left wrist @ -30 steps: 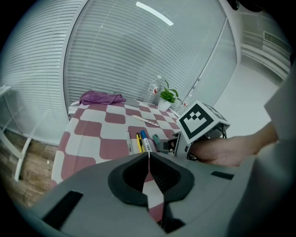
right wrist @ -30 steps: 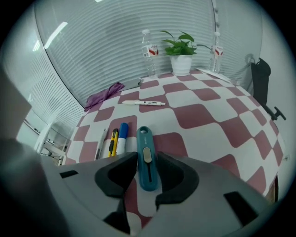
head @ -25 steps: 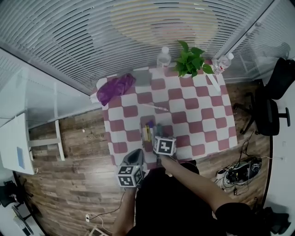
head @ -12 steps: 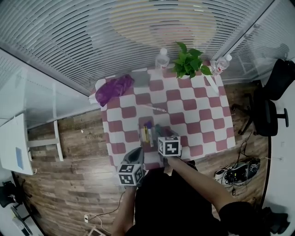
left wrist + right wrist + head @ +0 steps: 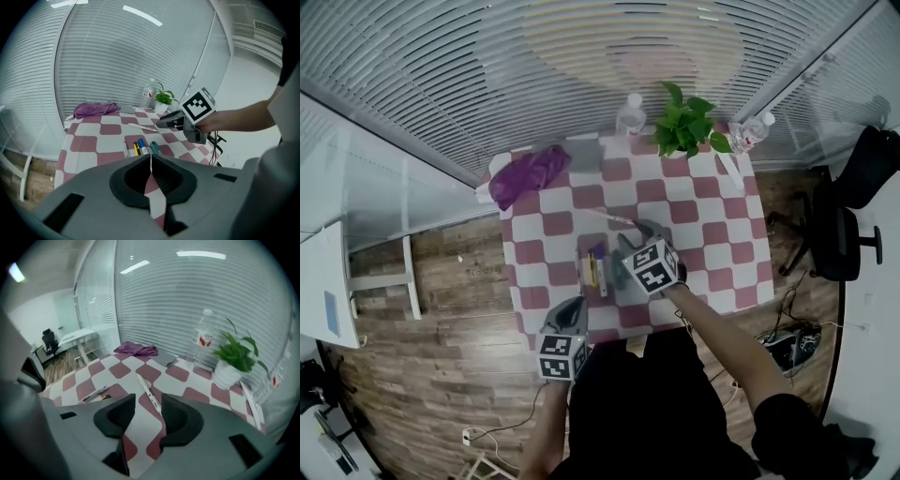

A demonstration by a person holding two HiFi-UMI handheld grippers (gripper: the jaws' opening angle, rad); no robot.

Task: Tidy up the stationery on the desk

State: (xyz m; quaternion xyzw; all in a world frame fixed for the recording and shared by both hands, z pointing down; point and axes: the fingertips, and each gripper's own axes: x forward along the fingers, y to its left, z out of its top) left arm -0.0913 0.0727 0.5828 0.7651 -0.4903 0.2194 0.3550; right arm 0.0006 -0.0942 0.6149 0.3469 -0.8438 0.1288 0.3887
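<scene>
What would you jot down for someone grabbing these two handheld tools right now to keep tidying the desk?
Left tool: shut, empty, at the near edge of the red-and-white checked table.
Right tool: open, jaws just narrowed slightly, nothing gripped, aimed at the lone white pen lying mid-table.
Done: a row of coloured markers lies side by side near the front.
To do: pick up the white pen, probably lay it with that row.

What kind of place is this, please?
Probably an office: blinds over glass walls, a black swivel chair, and a checked table carrying pens.
</scene>
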